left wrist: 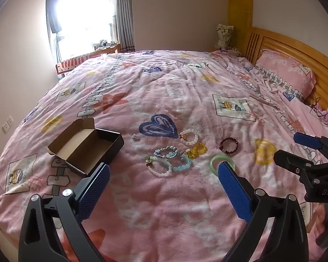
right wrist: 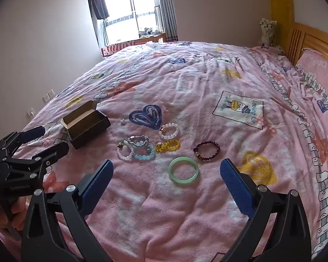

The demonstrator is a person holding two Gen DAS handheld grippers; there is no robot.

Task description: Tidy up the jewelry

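Observation:
An open black box (left wrist: 91, 147) with a brown inside and raised lid lies on the pink bedspread, also in the right wrist view (right wrist: 86, 125). Beside it lie several bracelets: a green jade bangle (left wrist: 216, 160) (right wrist: 183, 169), a dark red bead one (left wrist: 228, 145) (right wrist: 206, 150), a yellow one (left wrist: 196, 150) (right wrist: 168, 145), a white one (left wrist: 188, 136) (right wrist: 168, 131), a heap of white and blue ones (left wrist: 168, 160) (right wrist: 136, 149), and a small earring (left wrist: 136, 137) (right wrist: 123, 121). My left gripper (left wrist: 164, 172) is open and empty above the heap. My right gripper (right wrist: 166, 169) is open and empty near the bangle.
The bed has a wooden headboard (left wrist: 295, 52) and a pink pillow (left wrist: 284, 72) at the right. A window with curtains (left wrist: 85, 17) and a small table (left wrist: 107, 49) are beyond the far edge. Wall sockets (right wrist: 49, 95) are on the left wall.

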